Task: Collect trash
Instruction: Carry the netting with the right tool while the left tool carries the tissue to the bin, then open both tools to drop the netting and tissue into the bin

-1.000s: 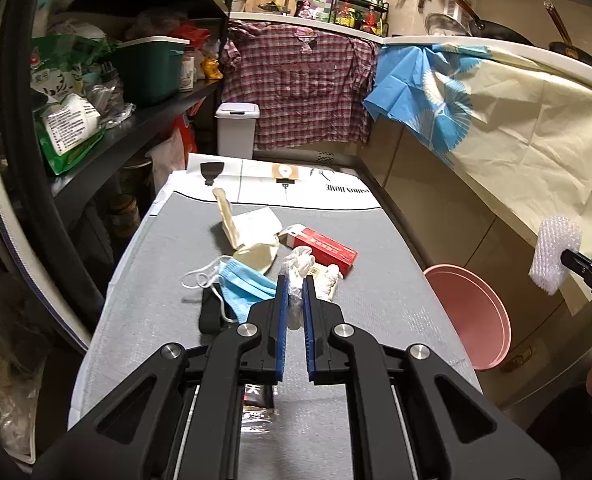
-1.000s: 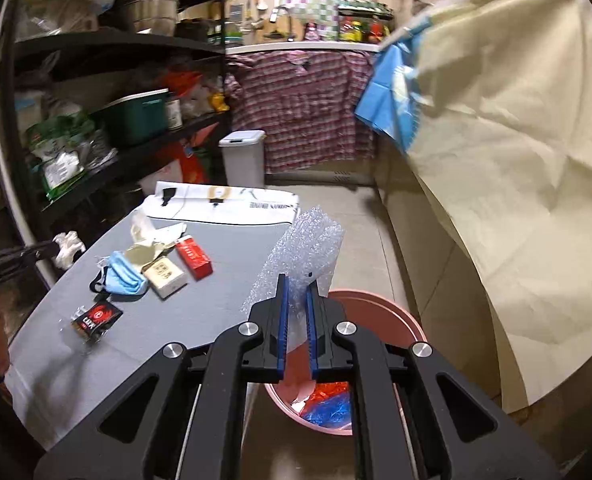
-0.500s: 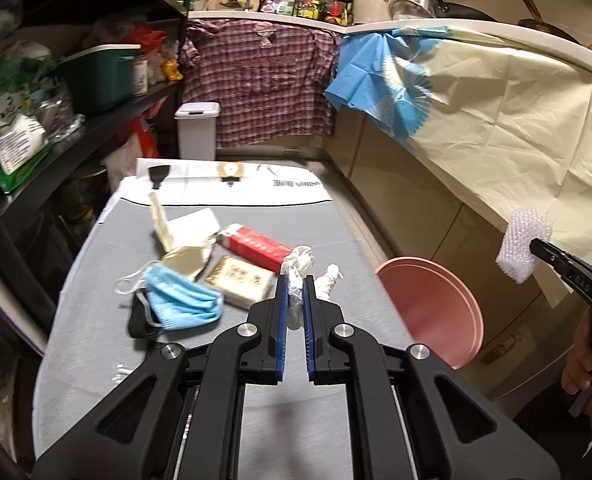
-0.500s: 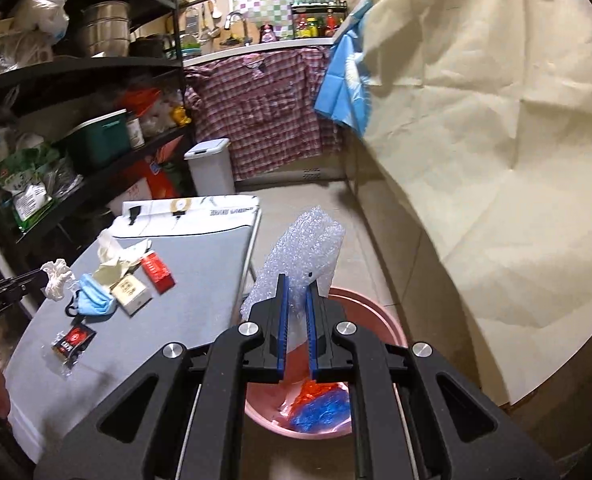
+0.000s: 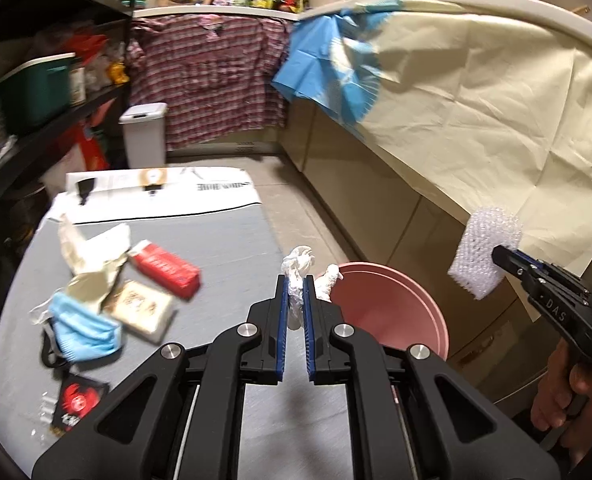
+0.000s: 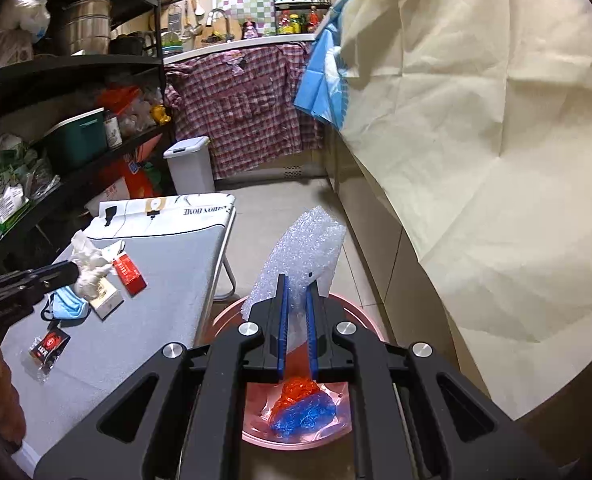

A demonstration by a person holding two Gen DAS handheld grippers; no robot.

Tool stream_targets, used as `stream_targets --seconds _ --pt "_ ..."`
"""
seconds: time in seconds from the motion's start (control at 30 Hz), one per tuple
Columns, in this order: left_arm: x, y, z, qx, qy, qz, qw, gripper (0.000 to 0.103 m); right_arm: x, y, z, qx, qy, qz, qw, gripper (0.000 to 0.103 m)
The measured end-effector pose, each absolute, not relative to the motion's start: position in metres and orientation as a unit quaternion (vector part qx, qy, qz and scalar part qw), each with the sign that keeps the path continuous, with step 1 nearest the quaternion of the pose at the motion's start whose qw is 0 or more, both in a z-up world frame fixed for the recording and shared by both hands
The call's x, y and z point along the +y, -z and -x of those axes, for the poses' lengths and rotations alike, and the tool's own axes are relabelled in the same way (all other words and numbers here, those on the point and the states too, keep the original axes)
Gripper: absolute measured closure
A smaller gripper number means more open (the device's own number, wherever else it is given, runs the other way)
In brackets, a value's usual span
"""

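Over the pink bin (image 6: pixel 360 316) on the floor, the right gripper (image 6: pixel 296 312) holds a sheet of bubble wrap (image 6: pixel 300 248), its jaws clamped on the lower edge, so that piece looks ready to drop. Inside the bin lie crumpled red and blue wrappers (image 6: pixel 302 404), which suggests some trash is already collected. The left gripper (image 5: pixel 295 300) has its jaws pressed together on a wad of white tissue (image 5: pixel 298 268), carried above the bench edge just beside the bin and not yet over it.

Plenty is left, by my reckoning. On the bench (image 5: pixel 224 240) remain a blue face mask (image 5: pixel 84 332), a red carton (image 5: pixel 164 268), a small pale box (image 5: pixel 140 308), crumpled paper (image 5: pixel 92 248) and a black sachet with a red emblem (image 5: pixel 78 396); something clear may lie next to the sachet, but blur makes that hard to tell. The mask, box and paper overlap in one loose heap, the sachet apart from it nearer the camera.

That bench is a narrow grey-covered top with a white printed sheet (image 5: pixel 156 188) across its far end. Dark shelves (image 6: pixel 68 68) crowded with packets and a green tub (image 6: pixel 76 136) line the left side. A white pedal bin (image 6: pixel 190 164) stands at the far end below a hanging plaid cloth (image 6: pixel 248 112), and a cream sheet (image 6: pixel 476 140) with a blue cloth (image 6: pixel 322 84) drapes the counter on the right.
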State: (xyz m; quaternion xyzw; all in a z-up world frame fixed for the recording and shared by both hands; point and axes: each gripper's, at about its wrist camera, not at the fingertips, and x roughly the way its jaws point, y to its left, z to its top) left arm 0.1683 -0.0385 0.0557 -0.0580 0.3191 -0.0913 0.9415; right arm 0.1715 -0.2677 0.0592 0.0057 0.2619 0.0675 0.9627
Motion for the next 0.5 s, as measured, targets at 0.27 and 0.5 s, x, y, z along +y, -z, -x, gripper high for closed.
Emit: stream_targets --seconds 0.27,0.5 --pt "-0.067 -0.046 -0.207 0.336 0.125 0.059 0.932 0.096 -0.270 -0.048 -0.191 0.277 -0.054 -0.001 0.959 0.094" --pt "-0.087 -0.031 -0.236 0.349 0.143 0.047 0.925 0.096 -0.271 -0.041 -0.205 0.284 -0.044 0.002 0.958 0.094"
